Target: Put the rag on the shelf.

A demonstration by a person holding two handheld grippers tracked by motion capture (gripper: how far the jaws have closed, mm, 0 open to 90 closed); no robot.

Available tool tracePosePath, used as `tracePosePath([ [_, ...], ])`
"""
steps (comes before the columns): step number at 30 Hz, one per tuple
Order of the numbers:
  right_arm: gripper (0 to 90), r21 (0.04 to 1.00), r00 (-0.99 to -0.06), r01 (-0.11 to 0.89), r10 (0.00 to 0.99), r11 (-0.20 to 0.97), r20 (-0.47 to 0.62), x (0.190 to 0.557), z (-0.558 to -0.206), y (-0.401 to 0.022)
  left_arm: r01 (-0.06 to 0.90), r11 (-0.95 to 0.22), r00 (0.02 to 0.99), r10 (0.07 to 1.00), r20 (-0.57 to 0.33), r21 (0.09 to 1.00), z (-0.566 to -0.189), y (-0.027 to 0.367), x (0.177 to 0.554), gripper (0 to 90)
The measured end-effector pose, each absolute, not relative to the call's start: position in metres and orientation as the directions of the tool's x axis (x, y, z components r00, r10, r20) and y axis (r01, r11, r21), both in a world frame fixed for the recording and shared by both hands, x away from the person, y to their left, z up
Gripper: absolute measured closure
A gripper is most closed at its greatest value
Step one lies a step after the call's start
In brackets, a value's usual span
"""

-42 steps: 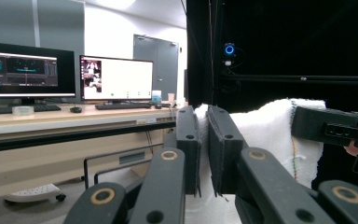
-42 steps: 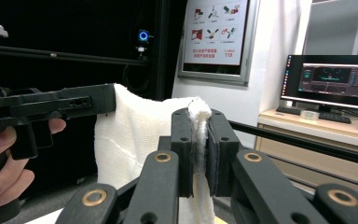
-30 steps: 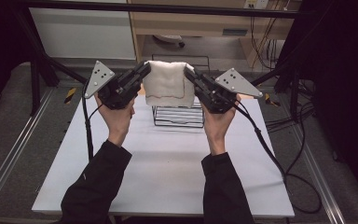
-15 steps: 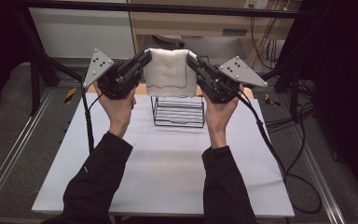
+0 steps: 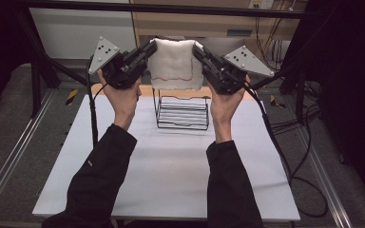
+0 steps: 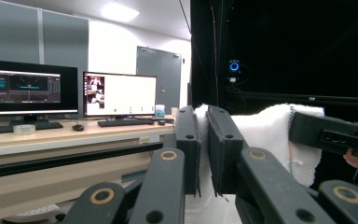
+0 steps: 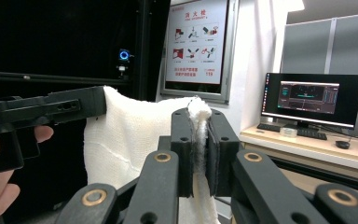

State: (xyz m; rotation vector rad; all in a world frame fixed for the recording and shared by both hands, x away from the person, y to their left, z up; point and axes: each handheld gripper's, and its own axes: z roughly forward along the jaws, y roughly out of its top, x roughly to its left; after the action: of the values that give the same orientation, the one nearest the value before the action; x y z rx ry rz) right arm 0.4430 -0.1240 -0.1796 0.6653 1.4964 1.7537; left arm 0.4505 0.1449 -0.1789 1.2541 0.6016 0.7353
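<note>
A white desk (image 5: 171, 166) stood under you in a lab with monitors (image 6: 119, 93) on a bench behind. On it sat a black wire basket (image 5: 182, 111), nothing visibly inside. You held a white towel (image 5: 173, 64) stretched in the air above that basket: your left tongs (image 5: 148, 49) were clamped on its one upper corner, your right tongs (image 5: 197, 49) on the other. A wall poster (image 7: 196, 39) bore red pictograms, Chinese characters and the number 119; the smaller print was unreadable.
</note>
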Motion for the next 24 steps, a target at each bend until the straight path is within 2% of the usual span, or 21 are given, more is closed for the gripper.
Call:
tracePosePath([
  [24,83.5,0.982,-0.590,-0.179,0.805,-0.062,-0.056,0.476,-0.174,-0.130,-0.143,0.110,0.617,0.787,0.002,0.984,-0.169,0.135,0.485,83.1],
])
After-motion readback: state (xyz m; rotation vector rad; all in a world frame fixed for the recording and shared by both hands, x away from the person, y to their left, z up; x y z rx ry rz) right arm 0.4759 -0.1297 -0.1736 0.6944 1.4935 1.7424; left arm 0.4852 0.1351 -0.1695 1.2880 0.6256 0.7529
